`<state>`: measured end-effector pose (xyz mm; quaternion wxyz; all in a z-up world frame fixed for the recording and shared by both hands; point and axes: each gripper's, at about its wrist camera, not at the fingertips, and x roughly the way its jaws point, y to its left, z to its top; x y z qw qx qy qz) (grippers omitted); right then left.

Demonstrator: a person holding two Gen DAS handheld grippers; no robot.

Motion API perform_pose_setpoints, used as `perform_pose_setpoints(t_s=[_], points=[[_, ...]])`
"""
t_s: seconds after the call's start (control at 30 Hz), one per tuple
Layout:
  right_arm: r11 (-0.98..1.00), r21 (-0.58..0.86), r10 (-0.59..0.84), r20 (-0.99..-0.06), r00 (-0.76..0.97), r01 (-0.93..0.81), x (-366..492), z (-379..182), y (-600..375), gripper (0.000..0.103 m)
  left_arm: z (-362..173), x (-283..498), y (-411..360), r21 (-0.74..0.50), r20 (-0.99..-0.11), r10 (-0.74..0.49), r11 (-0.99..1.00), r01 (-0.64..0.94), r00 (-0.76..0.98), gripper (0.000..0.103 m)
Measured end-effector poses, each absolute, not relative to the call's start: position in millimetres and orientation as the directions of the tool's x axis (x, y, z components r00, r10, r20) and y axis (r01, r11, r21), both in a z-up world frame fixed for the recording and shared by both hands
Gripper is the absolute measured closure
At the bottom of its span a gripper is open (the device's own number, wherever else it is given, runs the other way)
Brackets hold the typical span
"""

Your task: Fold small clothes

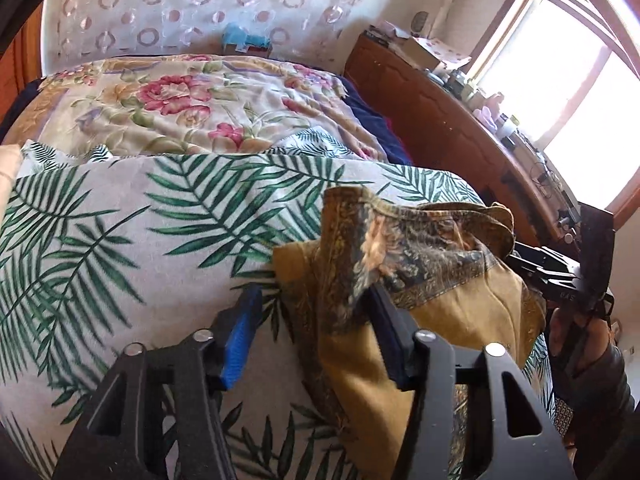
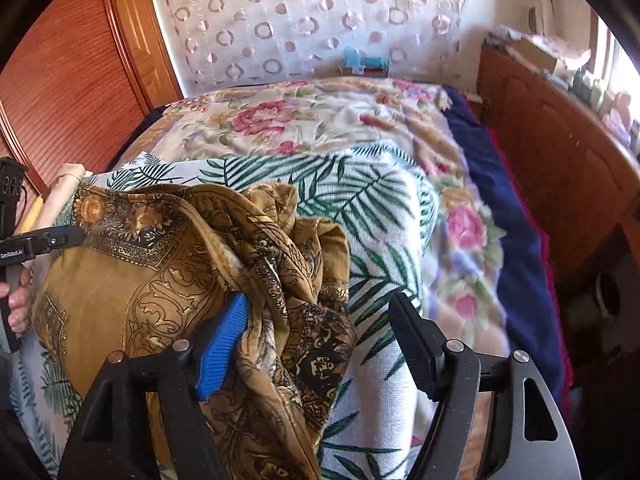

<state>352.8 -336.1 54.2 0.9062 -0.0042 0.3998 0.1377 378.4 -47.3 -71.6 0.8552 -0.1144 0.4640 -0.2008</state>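
While a flowered bedspread (image 1: 180, 108) covers the far part of the bed, a white sheet with green palm leaves (image 1: 100, 232) lies over the near part, and a wooden dresser (image 1: 432, 120) runs along the window side. On the palm-leaf sheet sits the garment (image 2: 168, 280), a mustard-gold piece with a dark ornate border, bunched into loose folds rather than lying flat.

Seen from its own camera, the right gripper (image 2: 320, 336) points steeply down at the bed with its jaws spread wide. A heap of the patterned border lies between them, resting against the blue pad (image 2: 224, 344) of the left-hand finger, while the black finger (image 2: 412, 348) stands well clear of the cloth over bare sheet, so nothing is pinched.

Likewise tilted down, the left gripper (image 1: 312, 336) has its jaws partly apart. A fold of the garment hangs over and around its right-hand finger (image 1: 384, 332); the blue pad (image 1: 240, 340) on the other side stands apart from the cloth above the sheet. Whether that fold is only draped or caught on the finger, I cannot tell.

At the left edge of the right camera's view, fingertips (image 2: 16, 300) of the person's left hand curl around that gripper's handle.
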Motion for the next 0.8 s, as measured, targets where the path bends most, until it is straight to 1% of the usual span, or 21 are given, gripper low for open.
perform_pose_setpoints(t_s=[0.07, 0.1, 0.17, 0.23, 0.27, 0.3, 0.33, 0.4, 0.43, 0.47, 0.57, 0.67, 0.8], points=[[0.956, 0.14, 0.276, -0.723, 0.634, -0.258, 356.5, 54.1, -338.1, 0.027, -71.4, 379.8, -50.7, -0.365, -0.749, -0.445, 0.896, 0.254, 0.49, 0.06], [0.951, 0.152, 0.292, -0.724, 0.625, -0.269, 359.3, 53.4, -338.0, 0.027, -72.0, 379.7, -52.7, -0.365, -0.748, -0.448, 0.894, 0.261, 0.489, 0.066], [0.949, 0.14, 0.295, -0.72, 0.628, -0.284, 358.2, 54.7, -336.5, 0.027, -72.1, 378.3, -51.7, -0.374, -0.743, -0.459, 0.888, 0.266, 0.487, 0.072], [0.939, 0.147, 0.318, -0.717, 0.62, -0.312, 357.3, 53.8, -336.0, 0.028, -72.0, 377.1, -51.3, -0.387, -0.735, -0.472, 0.882, 0.27, 0.486, 0.083], [0.932, 0.147, 0.331, -0.716, 0.615, -0.331, 355.8, 52.8, -334.5, 0.039, -71.1, 376.5, -50.7, -0.395, -0.73, -0.479, 0.878, 0.27, 0.487, 0.085], [0.922, 0.153, 0.352, -0.715, 0.604, -0.356, 354.8, 52.4, -332.1, 0.047, -69.2, 375.8, -51.5, -0.397, -0.726, -0.482, 0.876, 0.273, 0.49, 0.089], [0.913, 0.161, 0.368, -0.717, 0.591, -0.374, 354.0, 52.0, -330.4, 0.059, -66.6, 374.3, -52.4, -0.392, -0.724, -0.481, 0.877, 0.278, 0.495, 0.091], [0.908, 0.154, 0.374, -0.717, 0.589, -0.389, 351.5, 53.3, -330.4, 0.068, -58.9, 367.7, -54.9, -0.37, -0.715, -0.472, 0.881, 0.293, 0.515, 0.094], [0.907, 0.149, 0.375, -0.713, 0.593, -0.394, 350.7, 55.1, -331.3, 0.078, -55.2, 364.2, -54.8, -0.367, -0.709, -0.473, 0.881, 0.299, 0.524, 0.095], [0.909, 0.136, 0.368, -0.706, 0.605, -0.394, 348.2, 58.3, -331.8, 0.082, -48.5, 358.9, -54.2, -0.366, -0.695, -0.477, 0.879, 0.306, 0.538, 0.095], [0.912, 0.109, 0.361, -0.67, 0.648, -0.395, 336.6, 70.1, -332.3, 0.085, -27.0, 339.8, -49.8, -0.36, -0.653, -0.486, 0.874, 0.326, 0.581, 0.095], [0.903, 0.079, 0.367, -0.653, 0.662, -0.423, 323.5, 81.9, -323.8, 0.086, -5.1, 313.3, -43.3, -0.362, -0.606, -0.505, 0.863, 0.353, 0.615, 0.096], [0.877, 0.077, 0.416, -0.612, 0.673, -0.473, 309.5, 97.2, -309.8, 0.087, 21.5, 279.4, -24.9, -0.346, -0.551, -0.501, 0.865, 0.364, 0.667, 0.096]])
